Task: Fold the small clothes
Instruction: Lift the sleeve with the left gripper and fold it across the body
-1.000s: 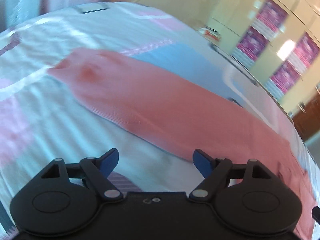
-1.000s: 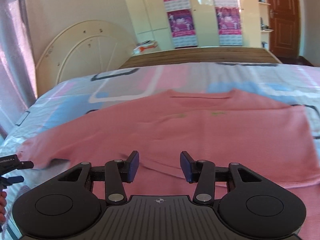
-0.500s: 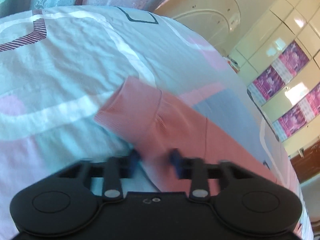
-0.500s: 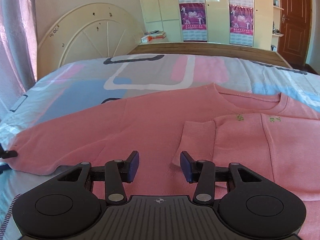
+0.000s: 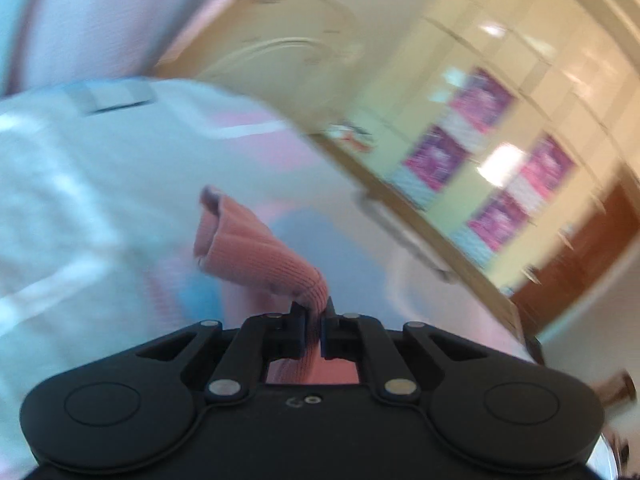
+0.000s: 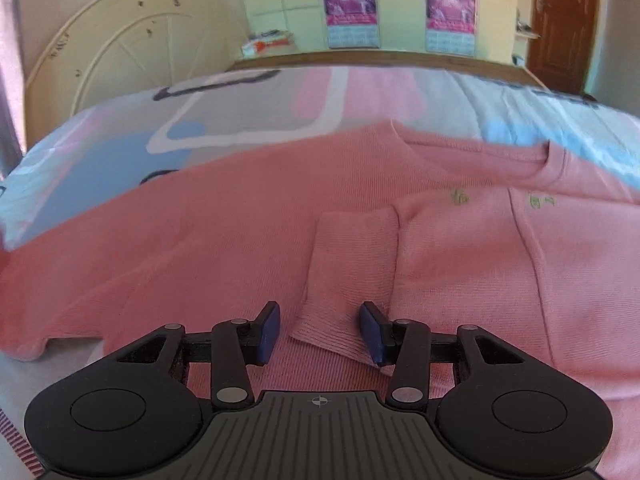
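Note:
A pink knit sweater (image 6: 500, 264) lies flat on the bed, neckline away from me. One sleeve is folded across its front, with the cuff (image 6: 348, 280) just ahead of my right gripper (image 6: 320, 330), which is open and empty above it. My left gripper (image 5: 314, 312) is shut on the other sleeve cuff (image 5: 256, 252) and holds it lifted off the bed. The left wrist view is motion-blurred.
The bed has a sheet (image 6: 248, 108) patterned in pale blue, pink and white. A cream headboard (image 6: 120, 52) stands at the left. A wooden footboard (image 6: 360, 58), cupboards with posters (image 6: 350, 0) and a brown door (image 6: 560, 20) are beyond.
My left gripper closed on the sleeve cuff and lifted it off the bed. My right gripper moved closer to the folded sleeve cuff and stayed open.

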The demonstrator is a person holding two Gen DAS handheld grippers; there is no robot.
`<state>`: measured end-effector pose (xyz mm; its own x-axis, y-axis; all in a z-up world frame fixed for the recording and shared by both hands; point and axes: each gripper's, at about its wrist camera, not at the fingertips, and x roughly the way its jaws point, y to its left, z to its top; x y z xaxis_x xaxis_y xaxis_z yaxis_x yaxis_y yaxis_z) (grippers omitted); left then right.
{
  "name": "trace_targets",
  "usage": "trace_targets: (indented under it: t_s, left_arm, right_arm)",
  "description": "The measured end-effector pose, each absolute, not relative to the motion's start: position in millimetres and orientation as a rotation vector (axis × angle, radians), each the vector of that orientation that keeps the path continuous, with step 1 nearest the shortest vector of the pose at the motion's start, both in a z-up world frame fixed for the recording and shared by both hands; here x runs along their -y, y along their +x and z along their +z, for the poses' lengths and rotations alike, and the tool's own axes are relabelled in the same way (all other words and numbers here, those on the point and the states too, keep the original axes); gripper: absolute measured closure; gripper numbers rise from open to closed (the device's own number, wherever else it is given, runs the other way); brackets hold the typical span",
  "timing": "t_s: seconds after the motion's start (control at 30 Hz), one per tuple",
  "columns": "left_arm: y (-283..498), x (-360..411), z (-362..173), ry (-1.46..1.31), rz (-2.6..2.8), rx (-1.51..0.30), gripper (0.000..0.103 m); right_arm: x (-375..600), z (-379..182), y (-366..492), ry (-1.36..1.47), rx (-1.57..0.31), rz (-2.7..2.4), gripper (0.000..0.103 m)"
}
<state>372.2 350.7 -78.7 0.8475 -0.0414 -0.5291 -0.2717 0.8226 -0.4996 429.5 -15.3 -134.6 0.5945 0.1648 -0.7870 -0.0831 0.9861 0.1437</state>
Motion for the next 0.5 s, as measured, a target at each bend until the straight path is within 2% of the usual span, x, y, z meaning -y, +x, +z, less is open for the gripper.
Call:
trace_targets:
  t_s: [0.27, 0.47, 0.5]
  left_arm:
    - [420.3, -174.6, -50.9, -0.497, -0.288, -0.58, 0.098]
    - [426.7, -24.7, -97.0, -0.327, -0.517, -0.721, 0.097]
    - [424.9, -2.1, -110.6, -0.27, -0.536, -0.762, 0.094]
  right_arm:
    - [76.8, -99.4, 407.7, 0.204, -0.8, 0.153, 0.058]
    - [151.5, -83.2, 386.3, 0.208, -0.769, 0.041, 0.058]
    - [163.1, -82.9, 383.7, 0.214, -0.776, 0.031, 0.058]
